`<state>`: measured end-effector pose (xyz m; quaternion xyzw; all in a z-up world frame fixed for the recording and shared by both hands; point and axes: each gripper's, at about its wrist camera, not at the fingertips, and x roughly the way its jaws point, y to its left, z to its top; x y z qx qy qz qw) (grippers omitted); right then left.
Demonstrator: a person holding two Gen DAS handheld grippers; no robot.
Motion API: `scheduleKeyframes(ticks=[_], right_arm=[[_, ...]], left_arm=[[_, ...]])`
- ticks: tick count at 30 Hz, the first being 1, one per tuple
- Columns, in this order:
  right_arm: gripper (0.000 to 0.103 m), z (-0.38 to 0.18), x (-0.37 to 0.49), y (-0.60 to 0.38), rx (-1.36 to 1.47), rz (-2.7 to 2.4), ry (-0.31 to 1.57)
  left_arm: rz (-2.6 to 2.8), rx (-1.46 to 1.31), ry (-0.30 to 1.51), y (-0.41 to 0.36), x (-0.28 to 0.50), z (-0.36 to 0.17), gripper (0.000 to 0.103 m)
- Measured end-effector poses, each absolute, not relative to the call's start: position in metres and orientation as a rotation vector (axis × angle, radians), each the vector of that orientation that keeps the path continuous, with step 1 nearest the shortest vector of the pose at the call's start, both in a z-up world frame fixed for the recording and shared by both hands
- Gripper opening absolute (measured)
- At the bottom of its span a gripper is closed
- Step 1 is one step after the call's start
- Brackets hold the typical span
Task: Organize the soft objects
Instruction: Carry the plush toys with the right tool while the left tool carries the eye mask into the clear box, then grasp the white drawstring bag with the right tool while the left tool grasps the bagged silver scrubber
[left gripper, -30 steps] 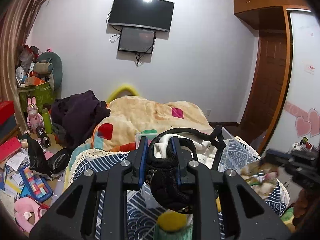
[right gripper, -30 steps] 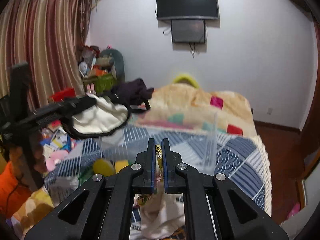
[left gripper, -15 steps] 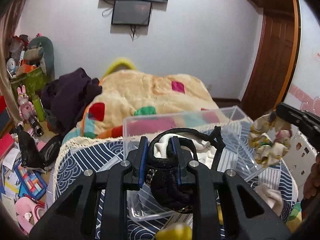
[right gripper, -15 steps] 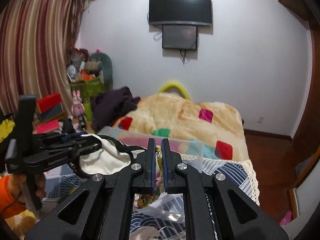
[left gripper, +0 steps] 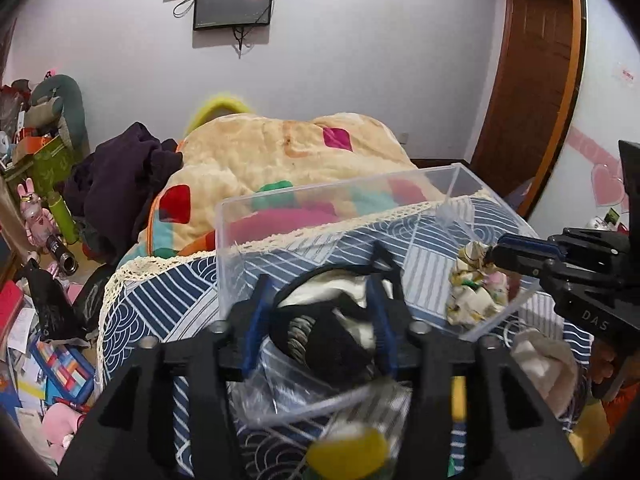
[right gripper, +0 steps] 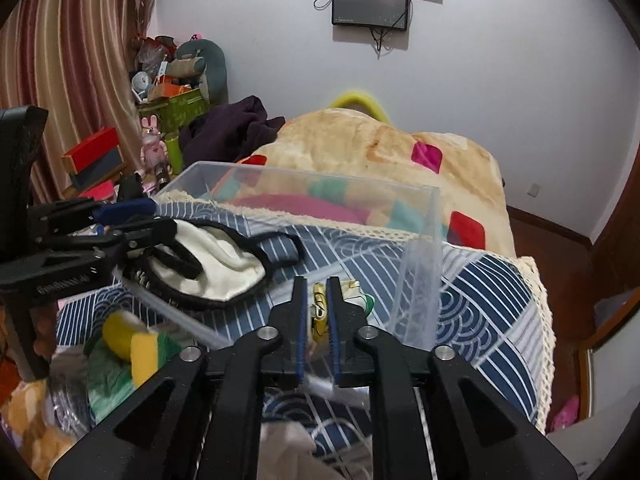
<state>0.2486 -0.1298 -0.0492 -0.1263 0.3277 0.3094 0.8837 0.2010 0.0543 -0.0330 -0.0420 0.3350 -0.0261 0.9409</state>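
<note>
The sleep mask (right gripper: 216,264), cream cloth edged in black with a black elastic strap, hangs limp from the left hand-held gripper (left gripper: 316,312), whose jaws are closed on its bunched black end. It sits just over the near rim of the clear plastic box (left gripper: 280,220) that stands on the blue patterned bed cover (left gripper: 160,300). The mask looks very light and floppy, so it should fold wherever it lands; the strap could catch on the box wall, and a hold on the padded body rather than the strap would likely keep it from swinging.

The right hand-held gripper (right gripper: 318,312) is clamped on a small crumpled cloth (left gripper: 476,296), pale with yellow and green print, held inside the box near its right wall. It too seems weightless and soft, unlikely to slip from the pads but likely to cling to them when let go.

A yellow and green sponge (right gripper: 136,340) lies on the bed just outside the box, squashy enough to be pinched across its middle.
</note>
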Motion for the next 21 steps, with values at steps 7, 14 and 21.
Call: scheduleKeyframes(ticks=[7, 14, 21], right_arm=[[0.057, -0.028, 0.217, -0.157, -0.201, 0.667, 0.618], [0.084, -0.019, 0.181, -0.173, -0.141, 0.673, 0.555], [0.099, -0.037, 0.151, -0.181, -0.184, 0.629, 0.550]], left_arm=[[-0.055, -0.070, 0.601, 0.052, 0.158, -0.008, 0.089], [-0.028, -0.024, 0.552, 0.043, 0.101, -0.006, 0.103], [-0.004, -0.026, 0.638, 0.041, 0.062, -0.046, 0.103]])
